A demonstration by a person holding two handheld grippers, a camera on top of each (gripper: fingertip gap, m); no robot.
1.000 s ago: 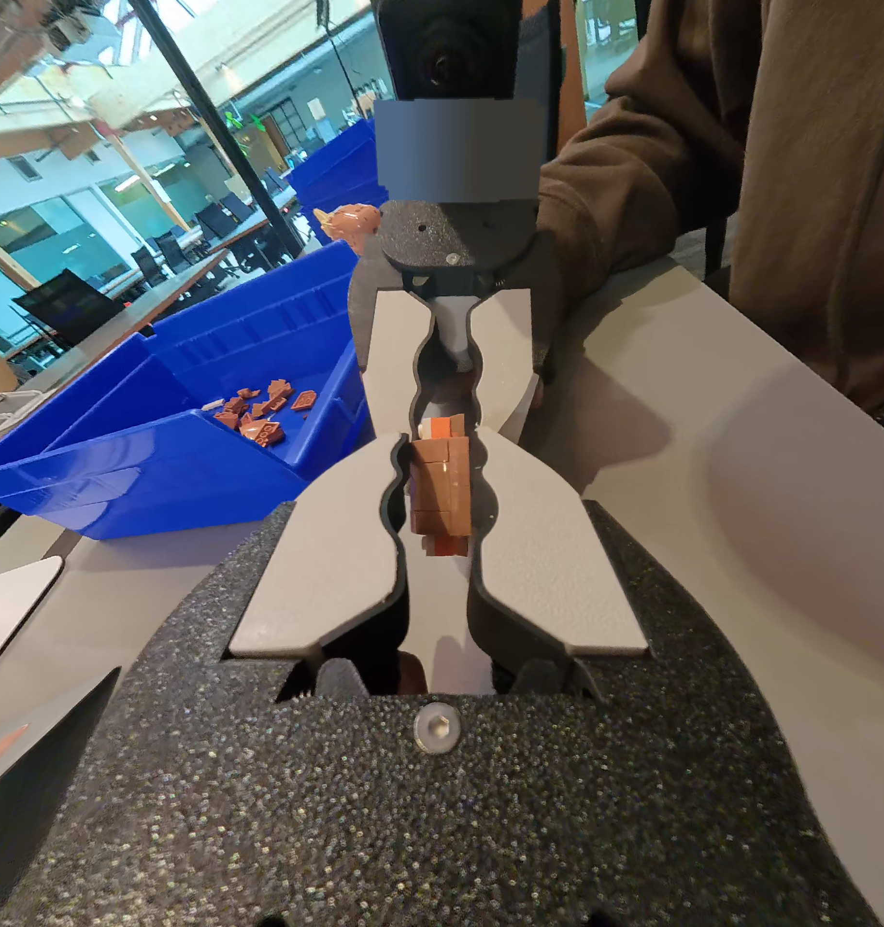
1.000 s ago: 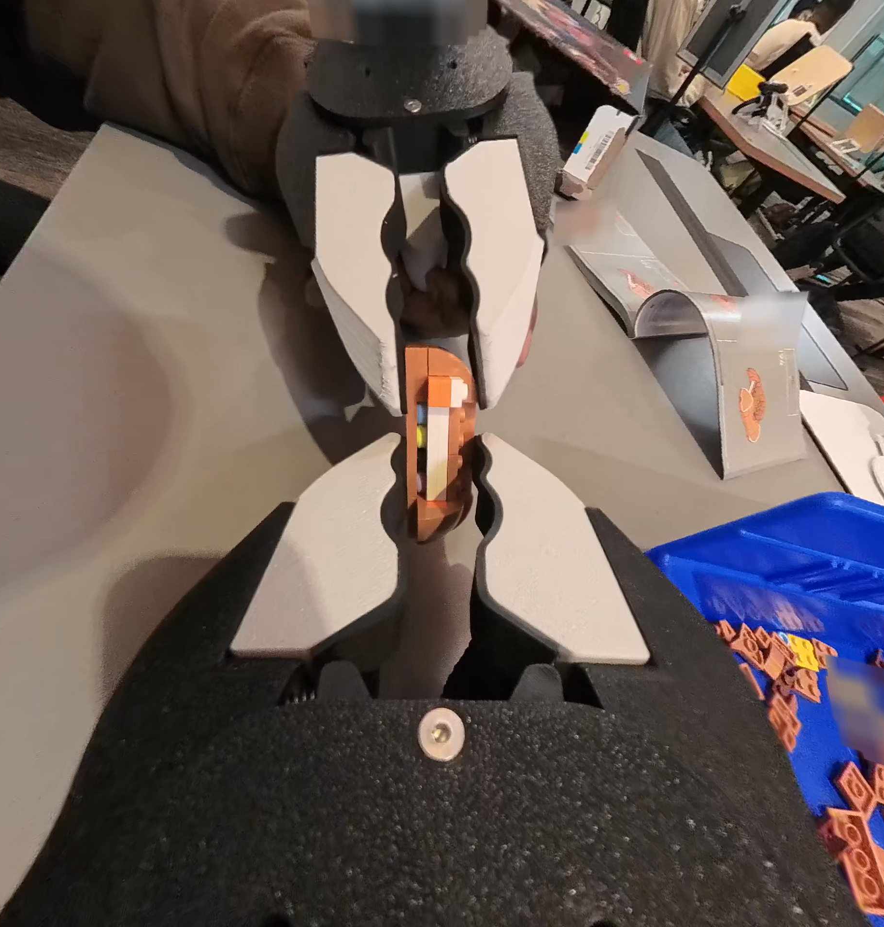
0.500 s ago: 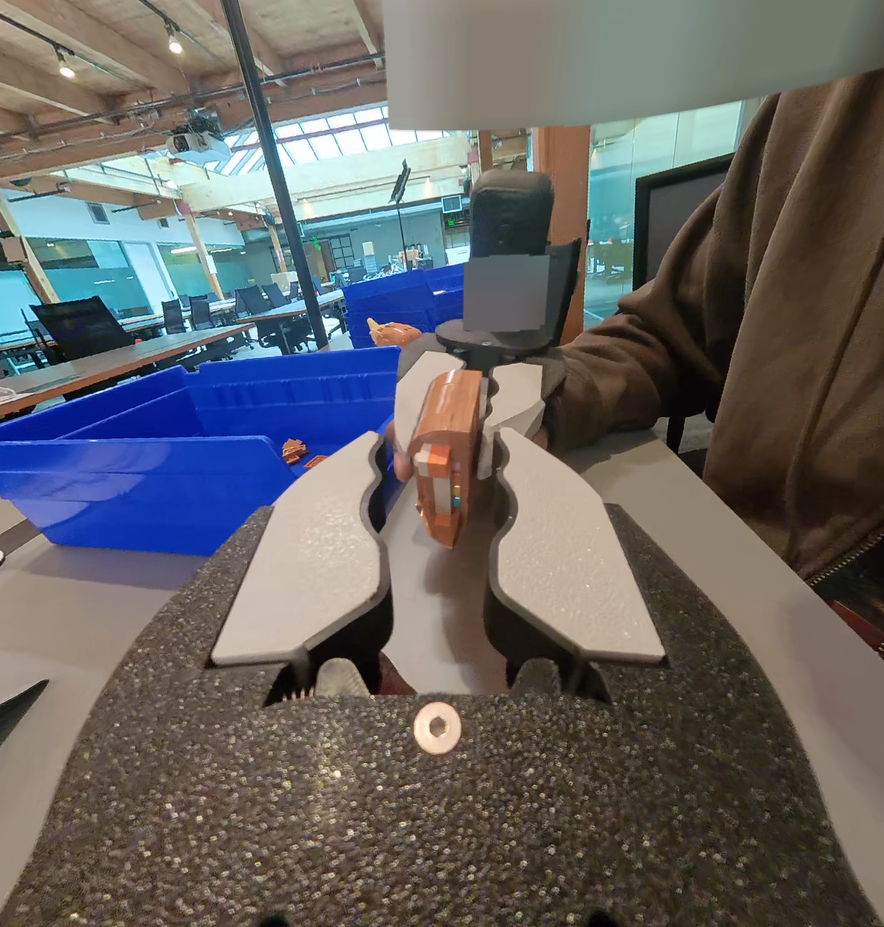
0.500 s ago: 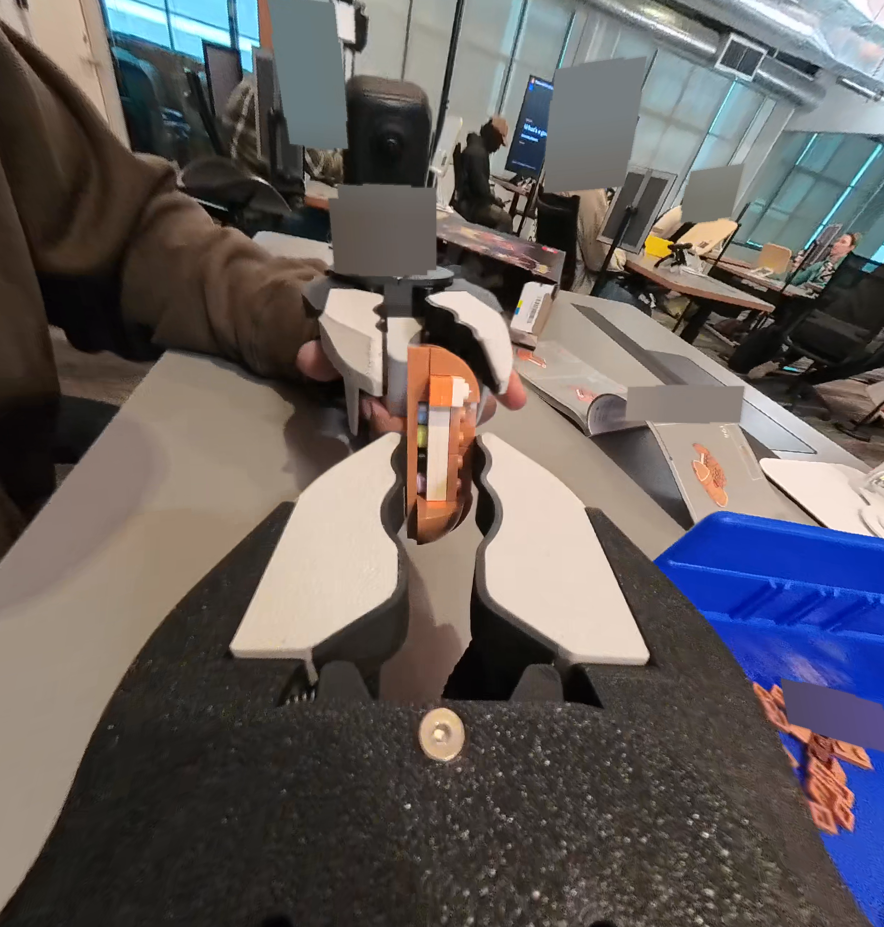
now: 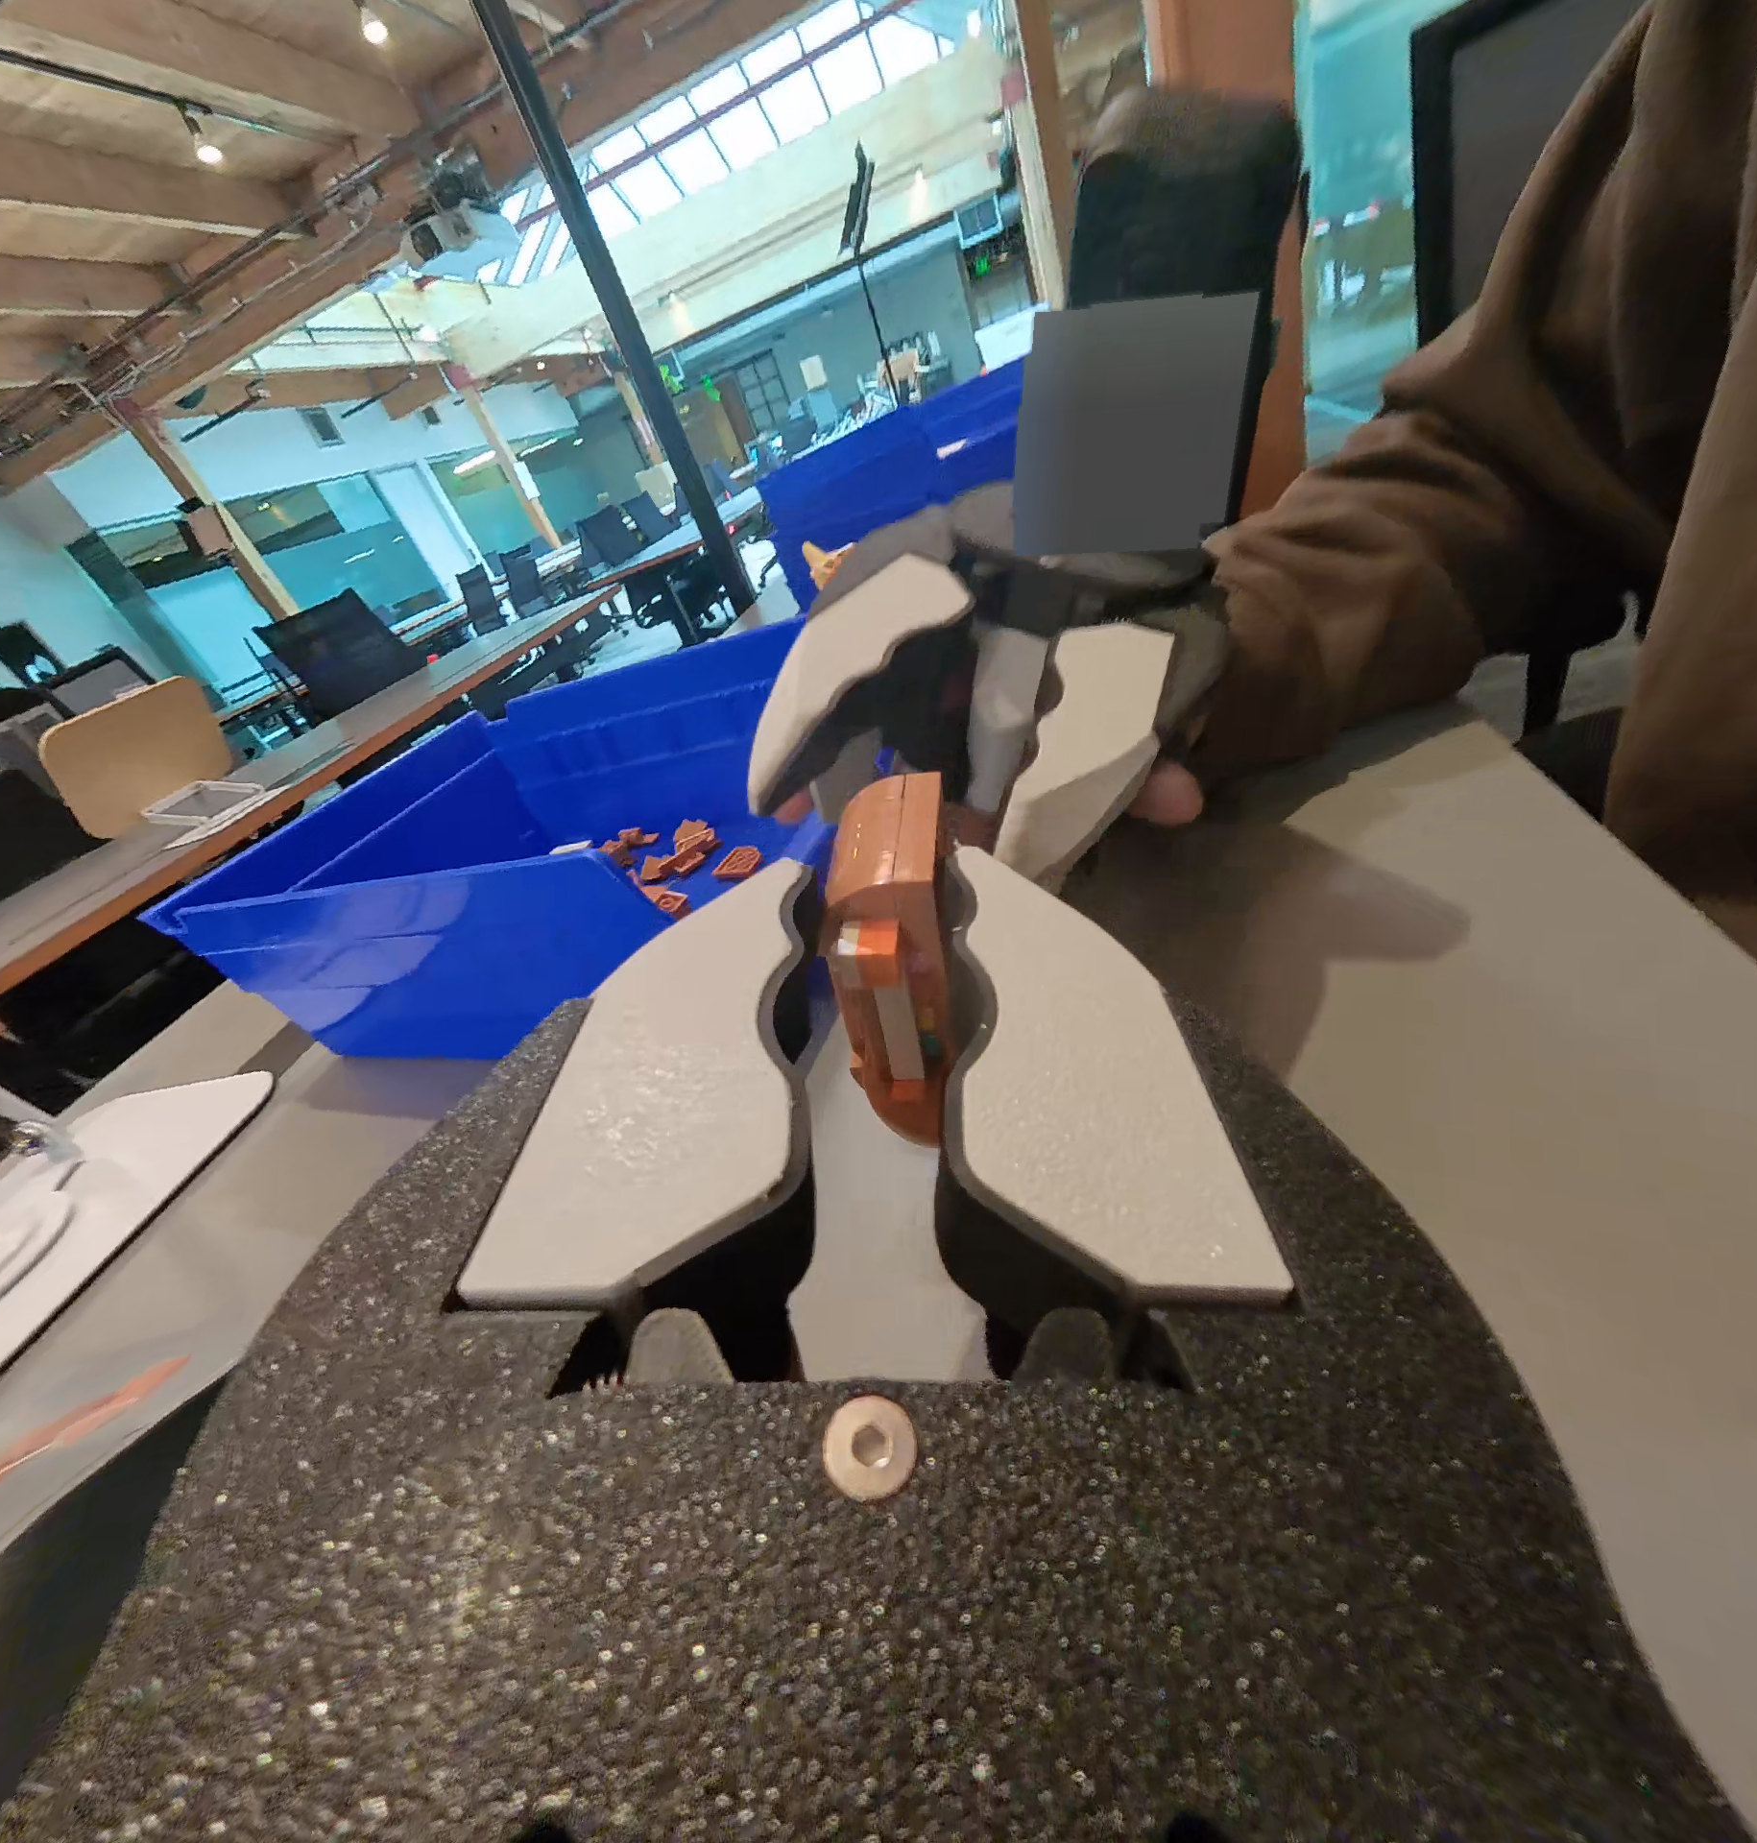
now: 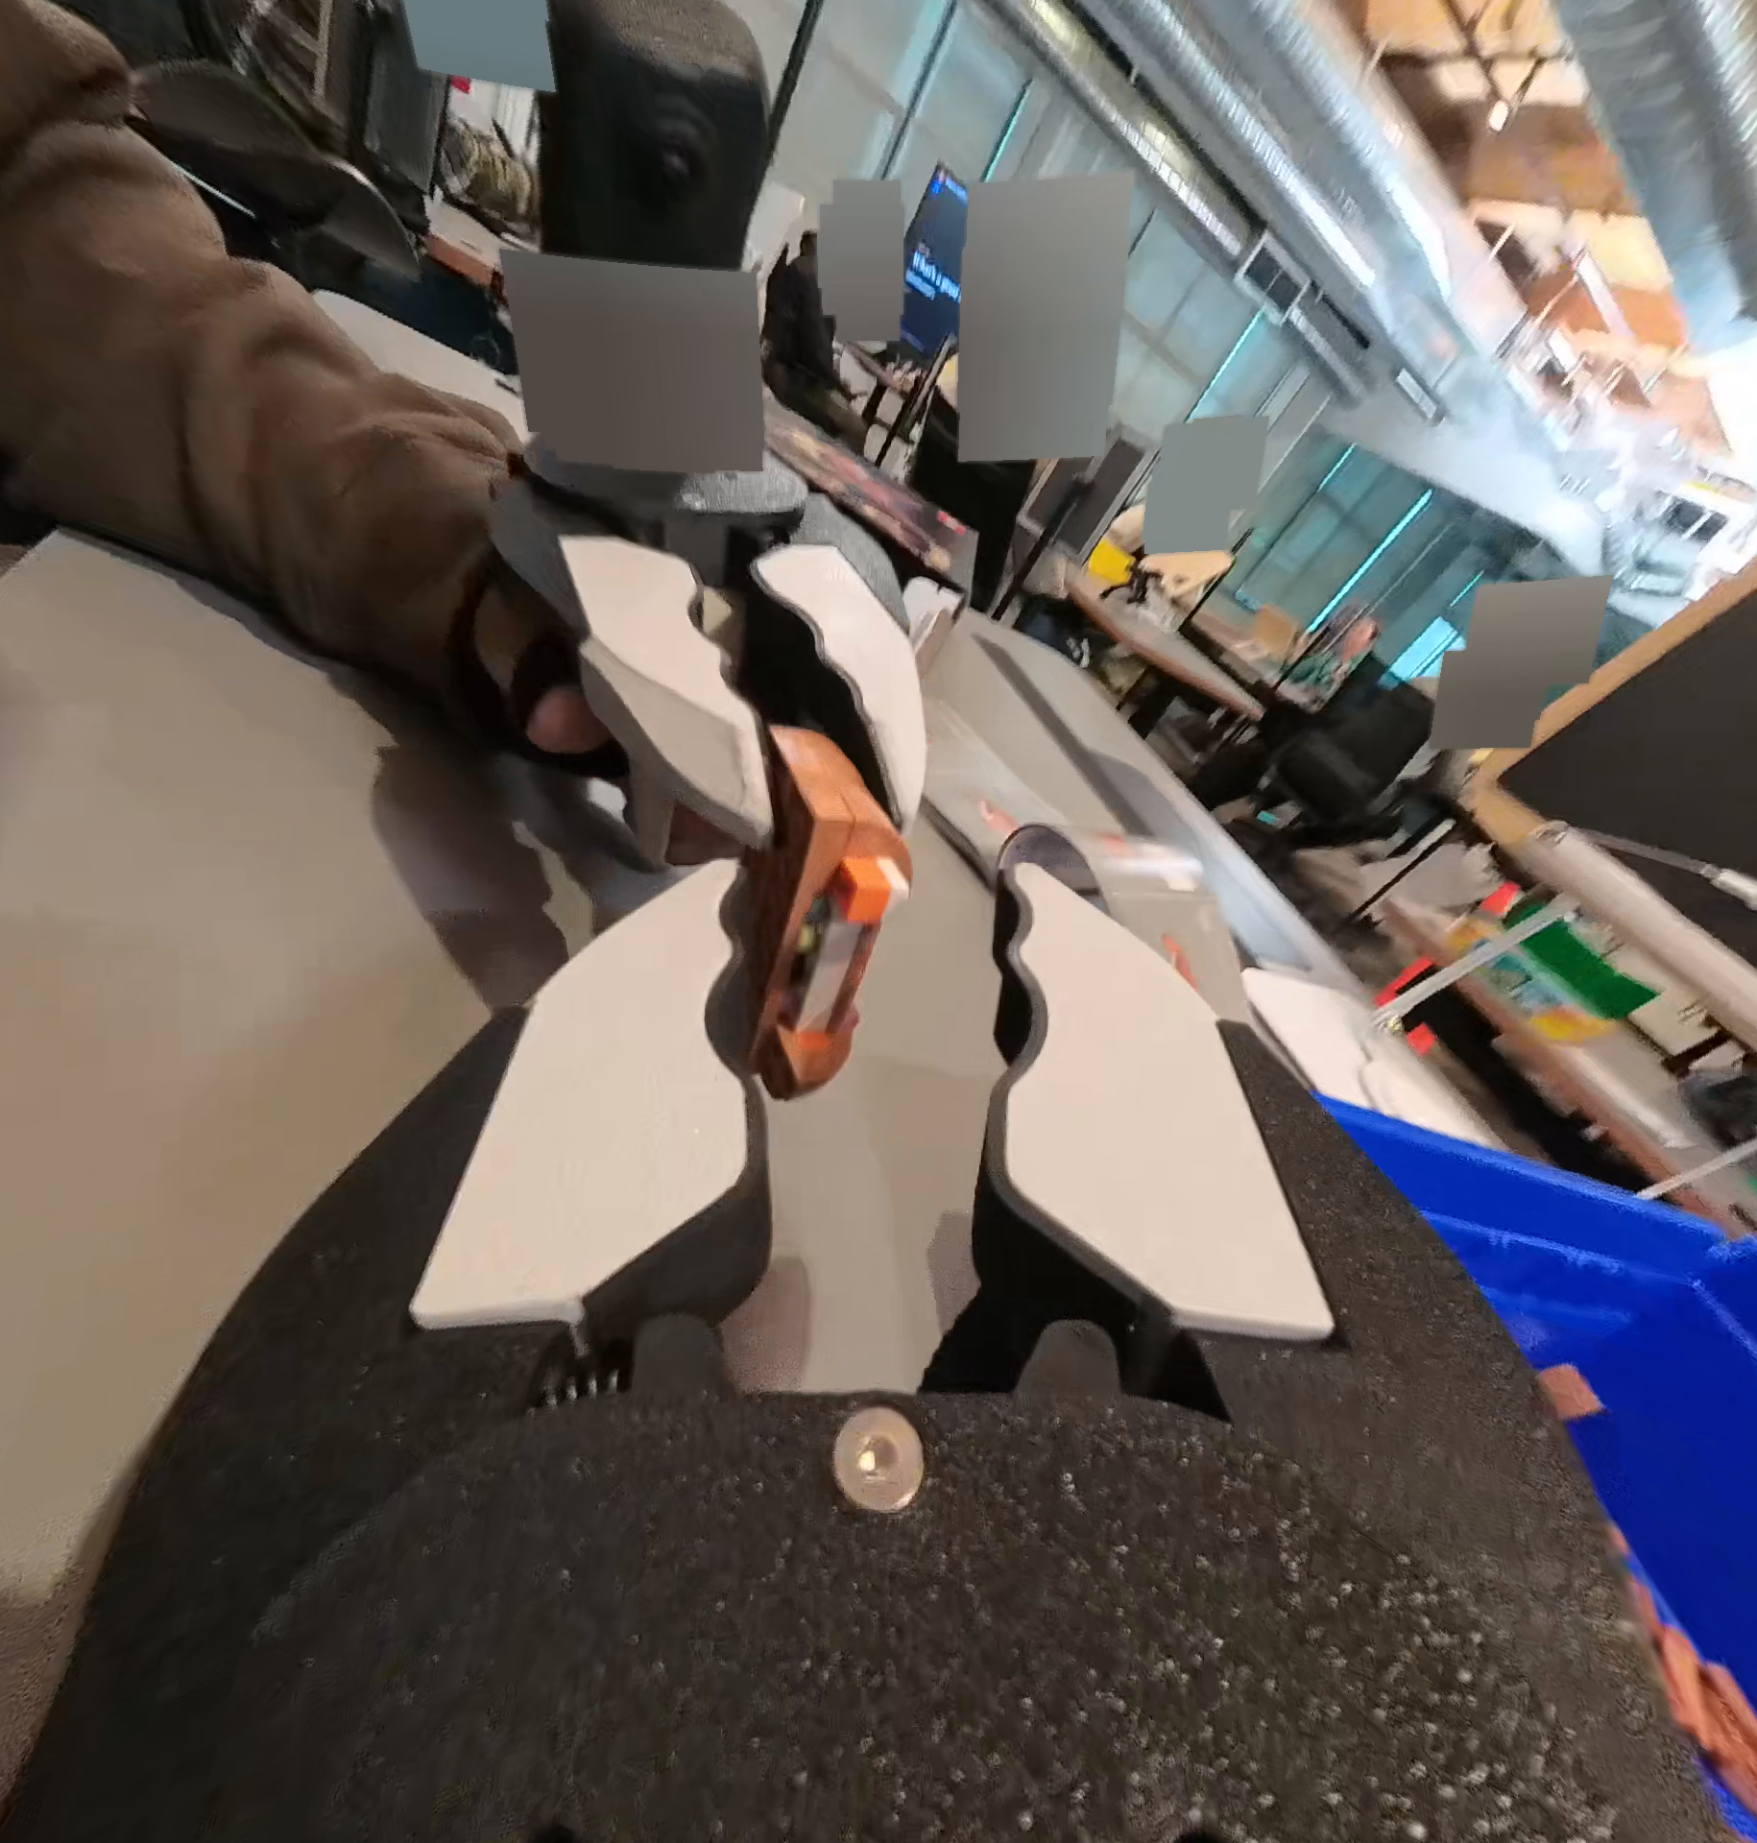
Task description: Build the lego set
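In the left wrist view, a white board [image 5: 106,1147] is lying at the far left of the grey table [image 5: 1453,1097]. Next to it a blue bin [image 5: 406,927] is sitting with loose brown pieces [image 5: 680,853] scattered inside. At the centre the left gripper [image 5: 879,878] is clamping the lego build [image 5: 889,957], a narrow brown and orange assembly standing on edge above the table. Its claw is nearly closed, with the right-hand finger pressing flat against the build and the other finger hugging its opposite side. Just beyond, the right gripper [image 5: 904,838] is facing it. Its claw is spread wide, and its two fingers are straddling the far end of the build without squeezing it. Further right, a person's brown sleeve [image 5: 1453,578] is reaching in behind that gripper. In the right wrist view, the sleeve is coming in from the left and the left gripper is pinching the far end of the build. The build is leaning beside the left-hand finger of the right gripper, and whether the two are touching I cannot tell. The other finger is standing well apart from it. A blurred booklet [image 6: 1104,858] is lying just past that finger, and the bin is showing at the right edge.
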